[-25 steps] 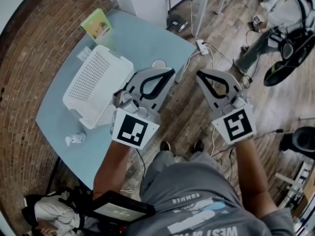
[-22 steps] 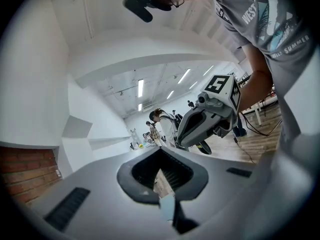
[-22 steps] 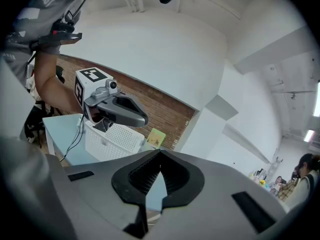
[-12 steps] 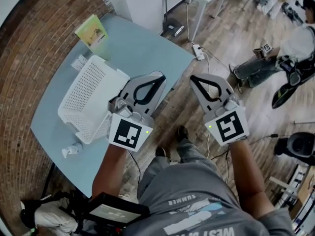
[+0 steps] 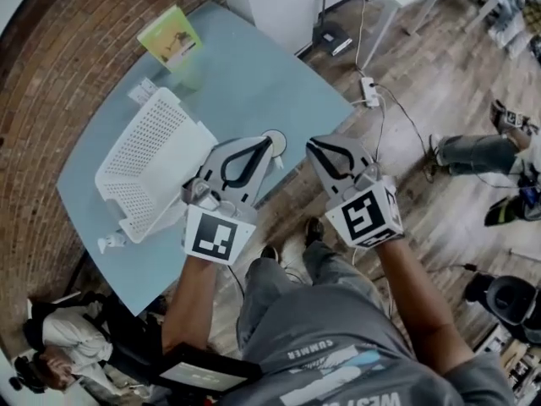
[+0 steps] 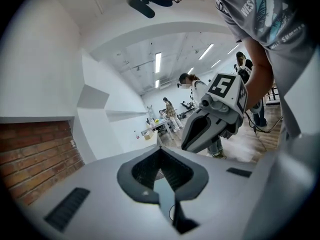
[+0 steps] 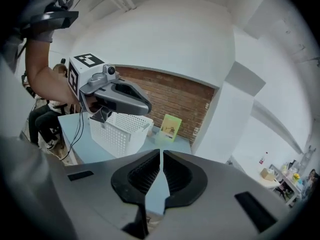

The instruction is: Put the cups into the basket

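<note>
Both grippers have come down toward the table (image 5: 245,74) in the last second and drawn a little closer together, while the basket (image 5: 148,163) and the cups have kept their places. The left gripper (image 5: 266,141) now has its tip right at 1 cup (image 5: 280,145), a round white one standing near the table's edge. Its fingers are pressed together with nothing between them. So are those of the right gripper (image 5: 312,143), which hangs just off the edge, over the floor.

We judge the task barely begun: we see no cup in the basket, and the fingers must part before either gripper can take one. A 2nd cup (image 5: 112,243), small and seemingly on its side, lies just beside the basket's near corner, well apart from both grippers.

A green card (image 5: 169,35) stands beyond the basket. A power strip (image 5: 369,91) lies on the floor, and a seated person (image 5: 478,150) is well off to the right. Nothing blocks the way to the basket.
</note>
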The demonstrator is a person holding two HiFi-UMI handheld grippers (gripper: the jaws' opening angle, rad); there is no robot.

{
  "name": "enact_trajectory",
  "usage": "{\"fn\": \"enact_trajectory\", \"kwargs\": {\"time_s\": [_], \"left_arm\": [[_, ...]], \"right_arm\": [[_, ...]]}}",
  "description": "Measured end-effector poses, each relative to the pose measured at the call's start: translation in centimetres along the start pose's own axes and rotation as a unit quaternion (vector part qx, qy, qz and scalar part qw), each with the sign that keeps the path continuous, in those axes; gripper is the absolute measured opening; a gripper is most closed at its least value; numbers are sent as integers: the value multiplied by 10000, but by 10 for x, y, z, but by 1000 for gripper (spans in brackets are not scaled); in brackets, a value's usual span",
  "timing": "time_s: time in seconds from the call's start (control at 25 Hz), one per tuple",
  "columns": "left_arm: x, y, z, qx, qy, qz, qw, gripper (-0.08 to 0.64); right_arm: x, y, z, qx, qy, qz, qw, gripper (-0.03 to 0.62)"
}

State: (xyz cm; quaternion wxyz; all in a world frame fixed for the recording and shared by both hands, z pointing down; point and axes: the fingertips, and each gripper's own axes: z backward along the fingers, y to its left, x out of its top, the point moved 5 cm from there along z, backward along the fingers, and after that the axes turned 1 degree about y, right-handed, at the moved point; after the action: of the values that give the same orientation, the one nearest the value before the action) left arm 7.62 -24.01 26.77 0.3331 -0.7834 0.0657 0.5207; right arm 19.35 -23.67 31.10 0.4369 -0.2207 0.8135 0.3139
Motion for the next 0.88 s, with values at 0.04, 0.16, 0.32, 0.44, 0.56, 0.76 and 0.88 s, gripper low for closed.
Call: {"fn": "enact_trajectory", "kwargs": {"time_s": [0.04,0.16,0.32,0.44,0.56,0.76,0.88], "left_arm": [[-3,0,-4,31,63,13,10000,0],[-13,0,-13,78,243,60,9997,0],[-26,-1,-17,34,350,203,9992,0],[-36,2,-16,-13,376,281,9989,0],[-44,6,-13,-38,388,359,9986,0],[-60,9,-7,-80,368,468,9982,0],[-68,8,-5,-129,384,520,9978,0]], "right_arm": [[-5,1,-6,87,6,-23,10000,14],[-20,5,-21,277,39,-149,9995,15],[-42,20,-42,449,239,-418,9978,62],[-58,34,-59,520,429,-676,9954,84],[-74,52,-73,567,679,-897,9920,95],[-100,76,-97,552,1048,-1101,9868,97],[-114,88,-107,539,1213,-1274,9829,101]]}}
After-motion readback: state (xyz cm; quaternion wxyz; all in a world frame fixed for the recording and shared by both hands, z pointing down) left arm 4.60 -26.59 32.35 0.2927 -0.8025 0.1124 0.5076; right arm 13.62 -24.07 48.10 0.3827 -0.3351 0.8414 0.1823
